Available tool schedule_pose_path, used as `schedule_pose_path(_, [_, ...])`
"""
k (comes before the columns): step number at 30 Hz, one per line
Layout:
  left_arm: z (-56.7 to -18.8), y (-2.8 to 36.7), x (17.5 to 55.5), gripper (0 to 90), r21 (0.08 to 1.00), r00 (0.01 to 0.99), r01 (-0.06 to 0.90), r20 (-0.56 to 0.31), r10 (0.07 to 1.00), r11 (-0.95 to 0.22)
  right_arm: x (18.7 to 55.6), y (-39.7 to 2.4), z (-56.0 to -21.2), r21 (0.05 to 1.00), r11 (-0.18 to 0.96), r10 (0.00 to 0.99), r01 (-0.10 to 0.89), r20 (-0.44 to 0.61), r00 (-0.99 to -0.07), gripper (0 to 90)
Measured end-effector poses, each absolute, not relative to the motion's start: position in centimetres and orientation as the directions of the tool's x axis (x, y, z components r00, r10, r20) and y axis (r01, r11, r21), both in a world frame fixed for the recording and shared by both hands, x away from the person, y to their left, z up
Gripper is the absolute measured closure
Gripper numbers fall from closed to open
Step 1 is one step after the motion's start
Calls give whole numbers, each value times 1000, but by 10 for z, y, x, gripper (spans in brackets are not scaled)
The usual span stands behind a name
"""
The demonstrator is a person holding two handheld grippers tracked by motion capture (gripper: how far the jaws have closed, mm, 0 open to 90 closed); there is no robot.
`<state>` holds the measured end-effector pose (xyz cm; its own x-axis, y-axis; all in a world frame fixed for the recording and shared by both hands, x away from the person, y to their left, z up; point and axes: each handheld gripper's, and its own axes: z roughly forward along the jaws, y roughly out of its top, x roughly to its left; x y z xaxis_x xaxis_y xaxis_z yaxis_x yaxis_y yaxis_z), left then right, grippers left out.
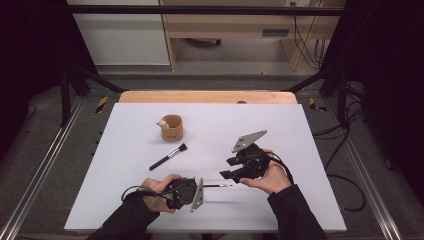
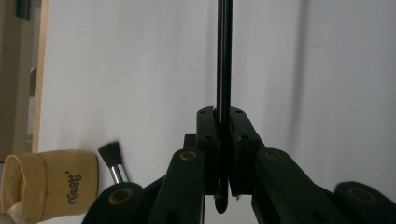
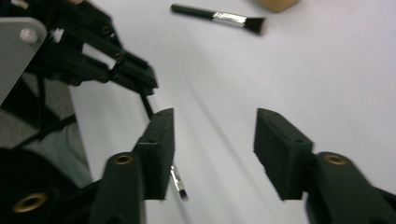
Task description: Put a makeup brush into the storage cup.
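Altogether two brushes: left gripper point(image 2: 223, 122) clamps a thin brush point(image 1: 218, 186), right gripper point(image 3: 214, 154) fingers parted, empty.

left tool point(image 1: 202, 192) gripping thin brush point(image 1: 217, 186), cup point(image 1: 171, 128)

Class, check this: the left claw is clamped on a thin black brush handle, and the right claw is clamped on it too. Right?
Not quite. The left claw is clamped on the thin brush, but the right claw stands open with nothing between its jaws, as the right gripper view shows.
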<state>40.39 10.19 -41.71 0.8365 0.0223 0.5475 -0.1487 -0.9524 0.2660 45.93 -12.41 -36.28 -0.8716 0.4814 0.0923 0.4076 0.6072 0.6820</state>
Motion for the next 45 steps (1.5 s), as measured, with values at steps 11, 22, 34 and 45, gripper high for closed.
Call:
schedule_pose_path(11, [-418,115,409,844,356,859,-46,491,145,-933,456,-146,-360,786,484,602,386,22,-798,281])
schedule_pose_path(22, [-421,126,413,844,484,864,84,400,306,-871,447,-155,-363,823,404,643,400,55,-764,222])
schedule_pose_path(34, [-421,131,414,844,612,835,208,295,464,-763,441,-163,-374,863,299,675,408,112,-729,176])
schedule_pose_path(45, [-426,127,415,845,686,803,282,214,556,-671,436,-160,-389,866,250,679,433,162,-716,152])
